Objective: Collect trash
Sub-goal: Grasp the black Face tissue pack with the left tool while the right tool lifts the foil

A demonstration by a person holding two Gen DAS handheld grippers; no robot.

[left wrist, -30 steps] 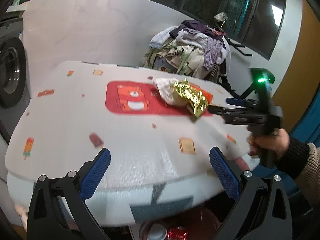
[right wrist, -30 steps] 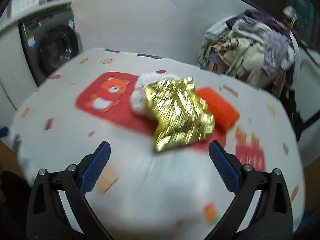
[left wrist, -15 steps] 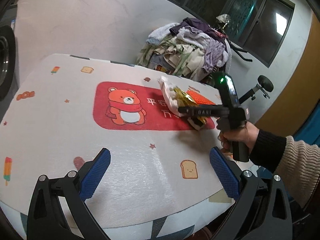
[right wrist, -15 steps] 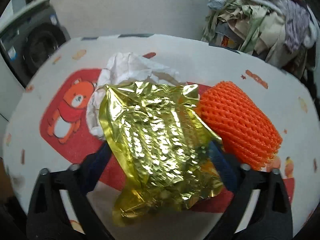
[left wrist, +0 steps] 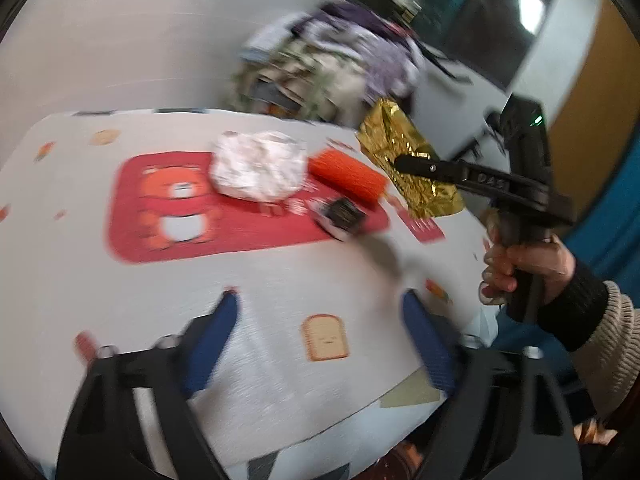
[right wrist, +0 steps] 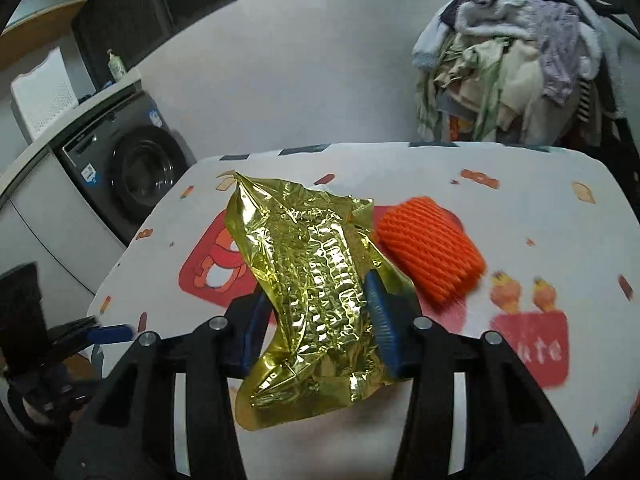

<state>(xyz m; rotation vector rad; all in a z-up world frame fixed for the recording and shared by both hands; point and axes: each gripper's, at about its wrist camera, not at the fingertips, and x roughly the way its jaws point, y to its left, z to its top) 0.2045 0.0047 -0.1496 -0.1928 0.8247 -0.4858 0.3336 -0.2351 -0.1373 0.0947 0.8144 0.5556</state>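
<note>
Your right gripper [right wrist: 320, 312] is clenched on the gold foil wrapper [right wrist: 316, 280], lifted above the tabletop [left wrist: 280, 280] just right of the orange foam net [left wrist: 347, 176], while your left gripper [left wrist: 320, 340] hangs released over the near edge.

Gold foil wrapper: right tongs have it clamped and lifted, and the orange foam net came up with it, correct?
Not quite. The right tongs are shut on the gold foil wrapper, lifted, but the orange foam net lies on the table beside the white crumpled paper, as the left wrist view shows.
</note>
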